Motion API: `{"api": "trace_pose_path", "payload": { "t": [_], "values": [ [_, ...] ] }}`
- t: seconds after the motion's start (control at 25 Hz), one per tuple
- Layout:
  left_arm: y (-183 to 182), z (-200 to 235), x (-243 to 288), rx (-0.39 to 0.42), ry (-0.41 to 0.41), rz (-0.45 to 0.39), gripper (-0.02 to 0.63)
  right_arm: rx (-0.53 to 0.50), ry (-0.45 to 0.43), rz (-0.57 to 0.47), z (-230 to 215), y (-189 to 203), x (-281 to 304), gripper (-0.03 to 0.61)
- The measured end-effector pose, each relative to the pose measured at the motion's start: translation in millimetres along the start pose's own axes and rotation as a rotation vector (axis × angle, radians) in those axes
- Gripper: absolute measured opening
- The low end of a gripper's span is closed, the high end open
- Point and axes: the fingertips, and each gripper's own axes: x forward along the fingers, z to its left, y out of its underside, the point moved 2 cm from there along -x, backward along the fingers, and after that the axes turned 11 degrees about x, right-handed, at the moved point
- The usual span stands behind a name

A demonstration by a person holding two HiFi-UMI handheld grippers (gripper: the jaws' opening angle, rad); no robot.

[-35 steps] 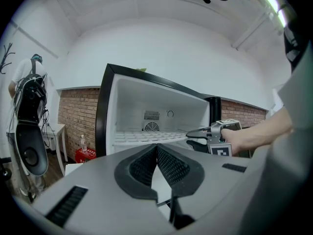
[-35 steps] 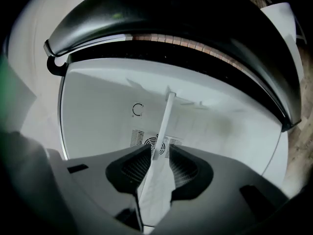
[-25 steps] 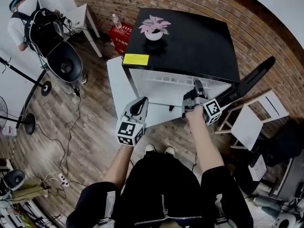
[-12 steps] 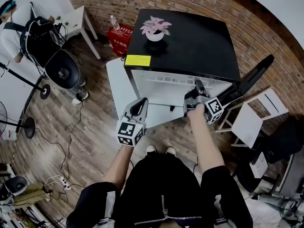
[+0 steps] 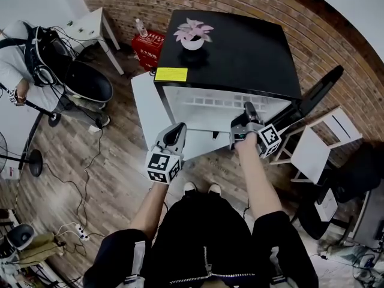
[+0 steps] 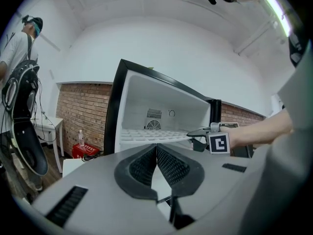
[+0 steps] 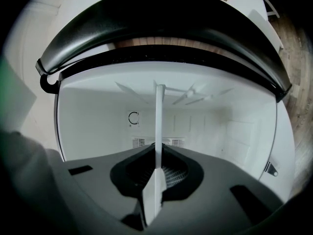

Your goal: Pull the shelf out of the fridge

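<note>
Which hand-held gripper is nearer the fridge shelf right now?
Right. The right hand-held gripper has the front edge of the shelf between its opening jaws; the left hand-held gripper hangs shut in front of the fridge, touching nothing.

The wooden plank floor (image 5: 114, 167) carries the fridge (image 5: 252, 59), a red crate (image 5: 149, 45) beside it, a white side table (image 5: 90, 23) and loose cables (image 5: 89, 161). The black fridge top carries one potted plant (image 5: 192, 33), positioned near its rear left corner.
</note>
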Motion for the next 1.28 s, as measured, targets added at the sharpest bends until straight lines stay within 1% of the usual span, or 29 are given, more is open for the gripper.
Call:
{"api": "trace_pose_path", "payload": {
  "t": [0.2, 0.28, 0.36, 0.44, 0.48, 0.52, 0.56, 0.6, 0.76, 0.92, 1.0, 1.12, 1.2, 1.28],
  "values": [
    [4, 0, 0, -0.04, -0.005, 0.006, 0.02, 0.008, 0.004, 0.002, 0, 2, -4, 0.026],
    [7, -1, 3, -0.088, 0.007, 0.008, 0.021, -0.001, 0.006, 0.005, 0, 2, -6, 0.026],
    [9, -5, 6, -0.144, 0.04, 0.004, 0.021, -0.003, 0.002, 0.008, 0, 2, -8, 0.026],
    [10, -10, 9, -0.17, 0.061, -0.004, 0.025, -0.004, 0.006, 0.01, -1, 2, -10, 0.026],
    [10, -11, 11, -0.178, 0.061, -0.008, 0.034, -0.007, 0.005, 0.012, -1, 2, -11, 0.026],
    [10, -12, 12, -0.195, 0.06, -0.012, 0.081, -0.008, 0.003, 0.015, 0, 3, -11, 0.026],
    [11, -11, 13, -0.234, 0.062, -0.022, 0.118, -0.008, 0.001, 0.018, 1, 4, -12, 0.026],
    [12, -10, 13, -0.299, 0.065, -0.039, 0.129, -0.007, -0.001, 0.02, 0, 4, -13, 0.026],
    [18, 3, 14, -0.652, 0.061, -0.13, 0.207, -0.007, 0.004, 0.025, 0, 5, -15, 0.026],
    [27, 5, 24, -0.971, 0.083, -0.203, 0.21, -0.009, 0.002, 0.031, 1, 5, -16, 0.028],
    [29, 7, 31, -1.069, 0.075, -0.236, 0.21, -0.008, 0.002, 0.034, 0, 4, -16, 0.028],
    [30, 16, 42, -1.18, 0.053, -0.297, 0.209, -0.009, 0.003, 0.039, 0, 5, -17, 0.028],
    [28, 22, 50, -1.235, 0.045, -0.336, 0.209, -0.008, 0.001, 0.045, 0, 7, -18, 0.028],
    [26, 27, 57, -1.268, 0.044, -0.359, 0.209, -0.006, 0.003, 0.052, -1, 8, -20, 0.028]
  ]
}}
